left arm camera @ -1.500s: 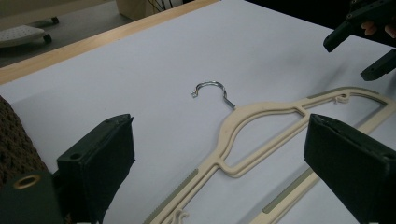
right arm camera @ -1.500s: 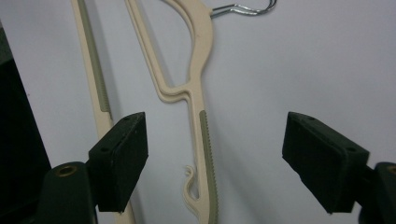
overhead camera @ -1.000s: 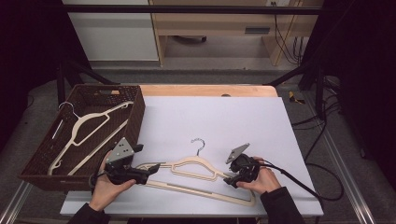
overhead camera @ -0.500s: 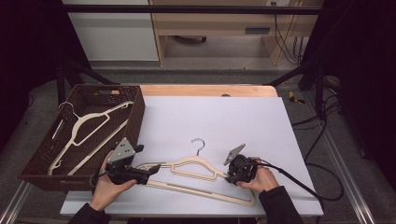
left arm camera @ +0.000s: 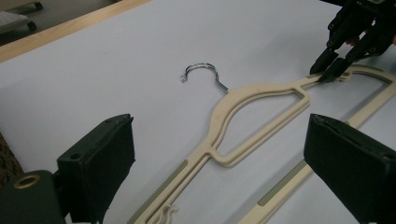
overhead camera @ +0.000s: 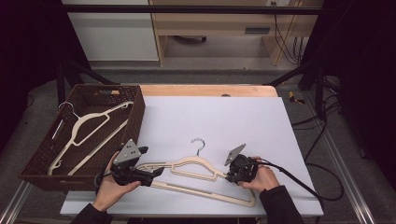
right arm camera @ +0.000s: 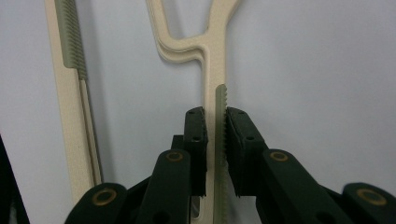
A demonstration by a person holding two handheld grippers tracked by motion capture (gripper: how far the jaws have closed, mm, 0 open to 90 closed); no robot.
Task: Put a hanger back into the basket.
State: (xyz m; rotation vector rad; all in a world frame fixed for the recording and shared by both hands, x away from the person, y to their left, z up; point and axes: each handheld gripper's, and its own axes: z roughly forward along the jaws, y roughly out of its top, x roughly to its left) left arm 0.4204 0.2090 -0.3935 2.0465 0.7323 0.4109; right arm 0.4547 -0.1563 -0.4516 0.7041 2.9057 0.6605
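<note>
Jaws of the right gripper [right arm camera: 215, 154] had just been closing and pinched the hanger [overhead camera: 196, 170] on its ribbed shoulder arm, probably to lift that end. Those of the left gripper [left arm camera: 219, 172] stood wide open astride the opposite arm, apparently ready to grip. It lay flat on the table [overhead camera: 233, 116], hook toward twelve o'clock; a basket [overhead camera: 135, 116] sat at nine o'clock.

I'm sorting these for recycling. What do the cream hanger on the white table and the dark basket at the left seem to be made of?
The cream hanger looks like matte moulded plastic: one even colour with cast ribs, plus greyish toothed grip strips, possibly rubber. Its hook is shiny bent metal wire. The dark brown basket looks like woven wicker or a plastic imitation; the weave shows on its walls.
</note>
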